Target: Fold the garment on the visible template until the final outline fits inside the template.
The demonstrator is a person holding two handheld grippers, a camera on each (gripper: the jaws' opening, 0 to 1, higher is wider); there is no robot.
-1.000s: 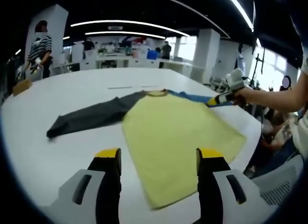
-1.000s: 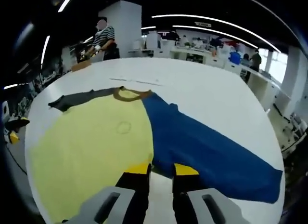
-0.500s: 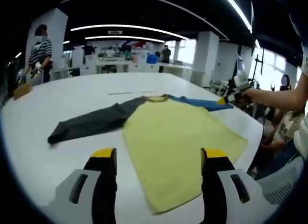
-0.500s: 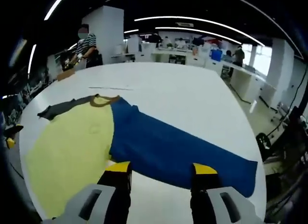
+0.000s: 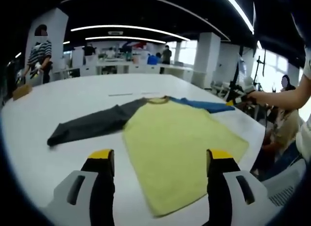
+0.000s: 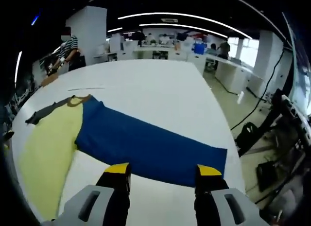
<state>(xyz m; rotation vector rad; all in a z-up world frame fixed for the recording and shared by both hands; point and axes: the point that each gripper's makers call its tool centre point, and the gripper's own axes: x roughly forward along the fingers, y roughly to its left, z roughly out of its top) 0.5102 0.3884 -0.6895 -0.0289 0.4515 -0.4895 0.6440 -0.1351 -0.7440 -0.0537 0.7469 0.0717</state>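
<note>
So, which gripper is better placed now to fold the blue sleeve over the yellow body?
Probably the right gripper: it is open just before the blue sleeve, which lies flat. The left gripper, also open, faces the yellow body, far from that sleeve.

An open-plan office or lab: long ceiling light strips (image 5: 131, 27), white pillars (image 5: 209, 58), far desks (image 6: 160, 52) with people standing, and a large white surface (image 5: 87, 97) near.

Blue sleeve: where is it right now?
In the right gripper view the blue sleeve lies flat on the white table, stretching from the yellow body toward the table's right edge, just beyond the open right tongs.
</note>
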